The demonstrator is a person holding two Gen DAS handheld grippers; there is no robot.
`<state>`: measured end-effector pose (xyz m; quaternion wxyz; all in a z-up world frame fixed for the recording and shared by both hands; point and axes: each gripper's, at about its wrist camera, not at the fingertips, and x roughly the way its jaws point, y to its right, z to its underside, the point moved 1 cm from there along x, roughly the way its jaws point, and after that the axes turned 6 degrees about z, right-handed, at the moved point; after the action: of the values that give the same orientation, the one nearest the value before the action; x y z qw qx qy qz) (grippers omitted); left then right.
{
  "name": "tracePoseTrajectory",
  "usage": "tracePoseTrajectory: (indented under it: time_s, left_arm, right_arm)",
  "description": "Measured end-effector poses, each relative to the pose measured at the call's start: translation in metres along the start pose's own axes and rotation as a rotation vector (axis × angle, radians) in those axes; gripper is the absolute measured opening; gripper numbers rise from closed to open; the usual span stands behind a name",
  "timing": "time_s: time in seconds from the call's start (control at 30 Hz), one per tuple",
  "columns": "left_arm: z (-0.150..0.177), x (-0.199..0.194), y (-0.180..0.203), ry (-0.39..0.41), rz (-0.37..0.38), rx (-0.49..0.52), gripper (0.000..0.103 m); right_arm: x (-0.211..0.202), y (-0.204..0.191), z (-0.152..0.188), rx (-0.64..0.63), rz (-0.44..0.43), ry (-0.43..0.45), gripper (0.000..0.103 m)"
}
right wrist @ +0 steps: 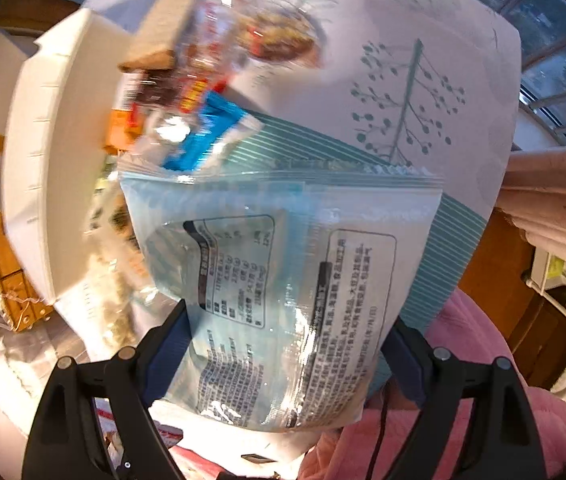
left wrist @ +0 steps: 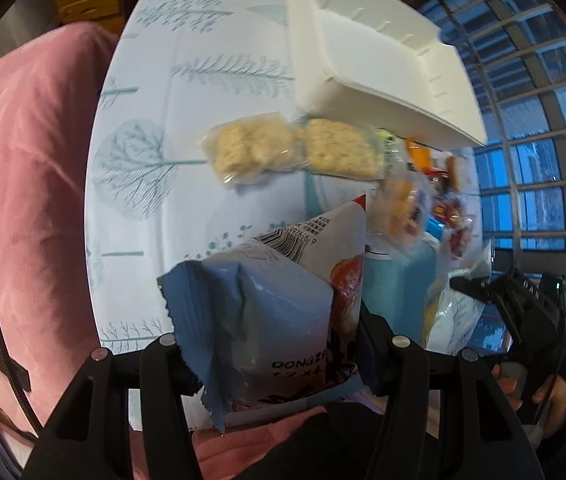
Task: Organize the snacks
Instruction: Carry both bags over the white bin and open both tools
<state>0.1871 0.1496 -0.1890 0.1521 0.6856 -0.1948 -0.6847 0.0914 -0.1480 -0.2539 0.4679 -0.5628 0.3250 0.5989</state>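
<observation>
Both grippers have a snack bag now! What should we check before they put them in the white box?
1. Left gripper has its blue-grey snack packet pinched between the fingers: ok.
2. Right gripper has its clear light-blue packet between the fingers: ok.
3. White tray sits open side up with bare floor showing: ok.
4. Path to the tray: a pile of loose snacks lies beside it and two cracker packs lie in front: not ok, lift over them.
5. How firm the right gripper's hold is: cannot tell, the picture is blurred.
6. Room between the two grippers: cannot tell.
</observation>
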Motion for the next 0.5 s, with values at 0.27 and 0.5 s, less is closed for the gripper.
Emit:
tracePoseTrajectory:
  time_s: [0.27,0.5]
  left_arm:
    - [-0.013,-0.028,0.037,0.027,0.013,0.075,0.057]
    - [-0.035,-0.047,0.072,0.073,-0.003,0.114,0.057]
  right_arm:
    - [-0.030,-0.033,-0.009,-0.107,-0.096,-0.005,0.089]
    - [-0.050,-0.064,-0.021,-0.208,-0.163,-0.002,0.089]
